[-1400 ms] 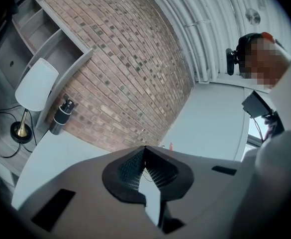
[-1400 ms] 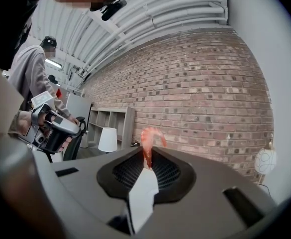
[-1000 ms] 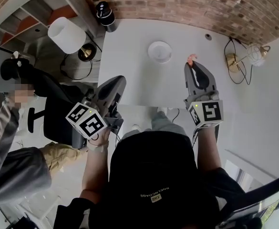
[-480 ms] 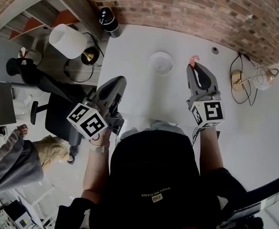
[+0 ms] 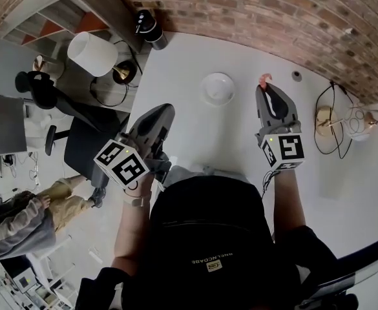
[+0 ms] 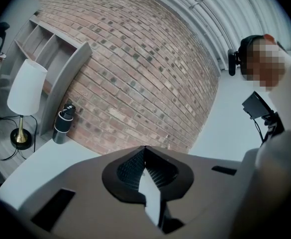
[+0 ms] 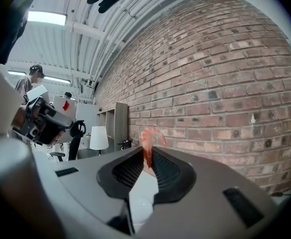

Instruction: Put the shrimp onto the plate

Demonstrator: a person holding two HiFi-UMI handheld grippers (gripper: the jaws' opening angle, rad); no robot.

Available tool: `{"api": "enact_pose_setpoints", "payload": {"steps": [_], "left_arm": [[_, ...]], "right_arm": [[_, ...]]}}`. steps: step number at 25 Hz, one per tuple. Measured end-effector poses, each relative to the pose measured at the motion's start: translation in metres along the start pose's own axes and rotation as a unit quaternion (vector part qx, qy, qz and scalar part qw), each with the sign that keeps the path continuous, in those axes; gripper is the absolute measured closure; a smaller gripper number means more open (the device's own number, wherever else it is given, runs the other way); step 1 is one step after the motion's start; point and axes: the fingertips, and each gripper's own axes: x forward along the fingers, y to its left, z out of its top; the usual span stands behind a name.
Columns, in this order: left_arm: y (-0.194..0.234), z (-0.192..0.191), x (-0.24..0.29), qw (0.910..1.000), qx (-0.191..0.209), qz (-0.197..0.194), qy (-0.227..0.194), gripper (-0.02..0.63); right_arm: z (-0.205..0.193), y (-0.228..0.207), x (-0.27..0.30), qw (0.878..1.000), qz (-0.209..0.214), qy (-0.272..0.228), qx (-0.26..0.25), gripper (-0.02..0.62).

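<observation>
White table [image 5: 195, 128] bears plate [image 5: 217, 88] — brick wall [image 5: 273, 11] behind shrimp [image 5: 263, 79].

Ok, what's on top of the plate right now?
Nothing that I can see: the plate is bare white, and nothing covers any of it in the head view. The shrimp is pinched in the right gripper, off to the plate's right.

The right gripper [image 7: 146, 154] has its jaws pinched on a pink shrimp [image 7: 148, 134], whose curled body sticks up past the tips toward 12 o'clock. A brick wall [image 7: 225, 73] fills the frame from 12 to 3 o'clock. At the shrimp's 9 o'clock is a white-shaded lamp [image 7: 99, 138] — just beside a tall shelf unit [image 7: 119, 121] — and farther out, a black chair [image 7: 74, 133].
</observation>
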Motion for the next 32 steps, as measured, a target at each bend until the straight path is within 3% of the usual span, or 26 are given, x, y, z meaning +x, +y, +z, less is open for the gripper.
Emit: {"api": "enact_pose_setpoints", "payload": {"steps": [16,32], "left_arm": [[-0.012,-0.016,0.018,0.9998,-0.007,0.017,0.000,0.603],[-0.008,-0.012,0.045,0.9997,-0.005,-0.011,0.020,0.603]], "right_arm": [[-0.013,-0.024,-0.007,1.000,0.009,0.006,0.011,0.546],[-0.024,-0.039,-0.003,0.999,-0.020,0.017,0.020,0.546]]}}
